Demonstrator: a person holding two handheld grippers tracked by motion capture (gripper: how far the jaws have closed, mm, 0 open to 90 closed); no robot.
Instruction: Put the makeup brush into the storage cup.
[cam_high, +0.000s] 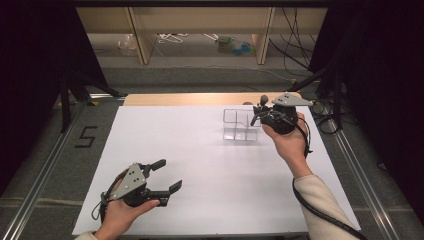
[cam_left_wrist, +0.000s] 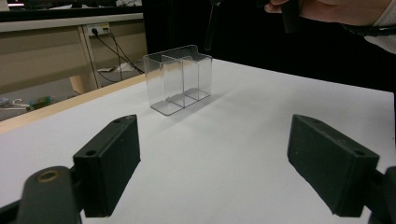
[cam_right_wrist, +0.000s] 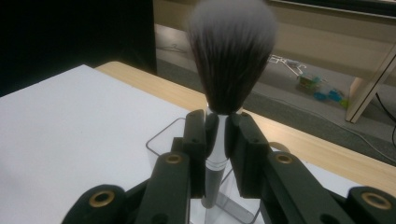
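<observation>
The right gripper (cam_high: 261, 111) sat in the upper right of the high view, at the right end of a clear plastic organizer (cam_high: 239, 125) with several compartments, which stood on the white table cover (cam_high: 210, 170) a little right of centre and towards the far edge. In the right gripper view its jaws were pinched on the silver handle of a makeup brush (cam_right_wrist: 229, 70), just under the dark, grey-tipped bristle head, which pointed up in the middle of the frame; the lower end of the handle reached down past the organizer's rim (cam_right_wrist: 161, 135) at the bottom of that frame, though which compartment it was entering could not be told. In the left gripper view the brush handle (cam_left_wrist: 209, 32) hung as a thin dark rod above the organizer's right end in the upper middle of the frame. The left gripper (cam_high: 165, 176) rested at the lower left of the high view, well apart from the organizer, its jaws spread wide with nothing between them. Judging from this, the brush had been picked up and brought over the organizer; lowering it fully into a compartment and releasing it was apparently left to do
</observation>
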